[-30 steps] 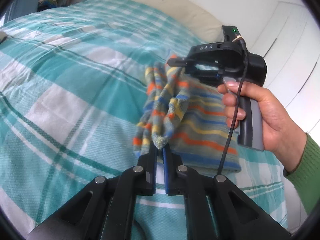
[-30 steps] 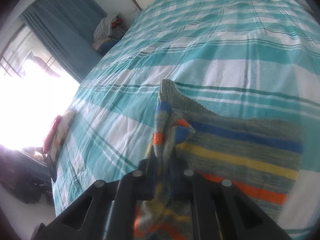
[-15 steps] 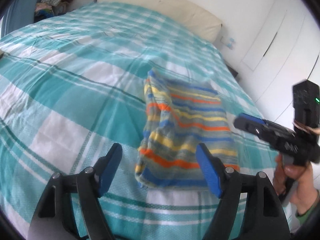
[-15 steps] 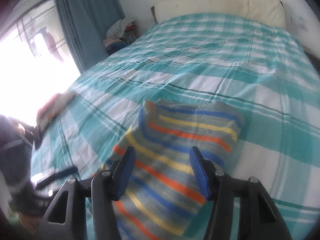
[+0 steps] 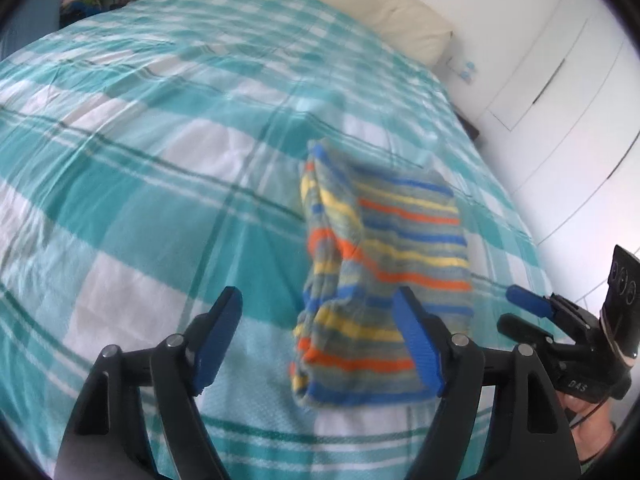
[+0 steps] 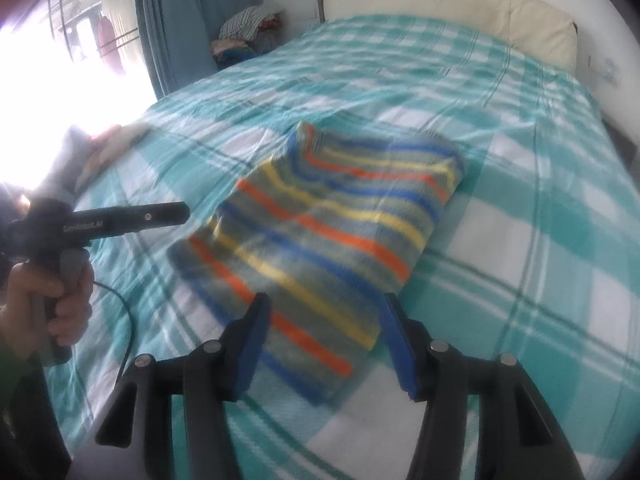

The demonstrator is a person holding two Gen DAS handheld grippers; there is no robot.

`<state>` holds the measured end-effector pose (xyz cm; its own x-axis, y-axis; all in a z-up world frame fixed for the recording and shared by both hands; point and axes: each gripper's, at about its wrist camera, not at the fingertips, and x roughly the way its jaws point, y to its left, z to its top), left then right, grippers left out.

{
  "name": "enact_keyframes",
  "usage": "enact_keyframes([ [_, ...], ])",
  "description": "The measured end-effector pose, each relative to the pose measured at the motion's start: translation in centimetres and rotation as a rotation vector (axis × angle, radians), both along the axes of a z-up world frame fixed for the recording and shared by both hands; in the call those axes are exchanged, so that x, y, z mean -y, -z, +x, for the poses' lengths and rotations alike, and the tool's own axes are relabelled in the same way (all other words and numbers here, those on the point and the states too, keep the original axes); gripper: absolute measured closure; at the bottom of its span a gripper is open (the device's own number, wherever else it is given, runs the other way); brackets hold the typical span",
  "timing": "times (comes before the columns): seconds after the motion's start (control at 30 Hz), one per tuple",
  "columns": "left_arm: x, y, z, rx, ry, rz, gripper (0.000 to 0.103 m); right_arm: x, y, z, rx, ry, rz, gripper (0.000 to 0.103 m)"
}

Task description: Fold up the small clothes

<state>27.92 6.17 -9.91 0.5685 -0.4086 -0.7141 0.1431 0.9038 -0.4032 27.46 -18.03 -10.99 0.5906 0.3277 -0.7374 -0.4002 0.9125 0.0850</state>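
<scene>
We see the folded striped sweater [image 5: 384,280] lying mid-frame on the checked bed [image 5: 140,184] — left gripper [image 5: 320,340] and right gripper [image 6: 324,344] fingers spread wide, holding nothing.

White letters "DAS" stand on the black body of the right gripper [image 5: 527,301], at the near right of the left wrist view. In the right wrist view, a white brand mark stands on the black barrel of the left gripper [image 6: 176,212], at the left; it reads roughly "GenRobot.AI", though blur leaves some letters uncertain. Three small round marks on the upright black block [image 5: 622,280] above the "DAS" body are too small to read.
</scene>
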Motion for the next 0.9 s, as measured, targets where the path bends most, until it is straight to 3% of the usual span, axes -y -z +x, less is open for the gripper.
enact_keyframes([
  [0.1, 3.1, 0.5, 3.0, 0.0, 0.074, 0.036, 0.024, 0.1, -0.5, 2.8, 0.008, 0.031, 0.034, 0.047],
  [0.2, 4.5, 3.2, 6.1, -0.072, 0.016, 0.202, 0.03, -0.5, 2.2, 6.0, -0.073, 0.036, 0.066, 0.047],
  [0.27, 3.6, 4.6, 7.0, -0.119, -0.011, 0.162, 0.03, -0.9, 4.9, 7.4, -0.145, 0.054, 0.029, 0.046],
  [0.37, 2.5, 3.6, 6.0, -0.099, -0.016, 0.132, 0.029, -1.0, 4.9, 6.6, -0.087, 0.065, 0.032, 0.044],
  [0.53, 1.5, 1.5, 2.0, -0.026, -0.019, 0.209, 0.021, -0.2, 3.5, 3.2, -0.088, 0.09, 0.007, 0.033],
  [0.6, 1.3, 0.7, 0.9, 0.014, -0.033, 0.247, 0.013, 0.3, 3.0, 1.4, -0.082, 0.087, 0.011, 0.028],
  [0.7, 1.1, -0.4, -0.5, 0.054, -0.047, 0.282, 0.011, 0.8, 2.6, -0.9, -0.072, 0.096, 0.005, 0.02],
  [0.9, 1.1, -2.4, -1.9, 0.094, -0.051, 0.351, 0.011, 1.2, 2.3, -2.9, -0.084, 0.12, -0.011, 0.02],
])
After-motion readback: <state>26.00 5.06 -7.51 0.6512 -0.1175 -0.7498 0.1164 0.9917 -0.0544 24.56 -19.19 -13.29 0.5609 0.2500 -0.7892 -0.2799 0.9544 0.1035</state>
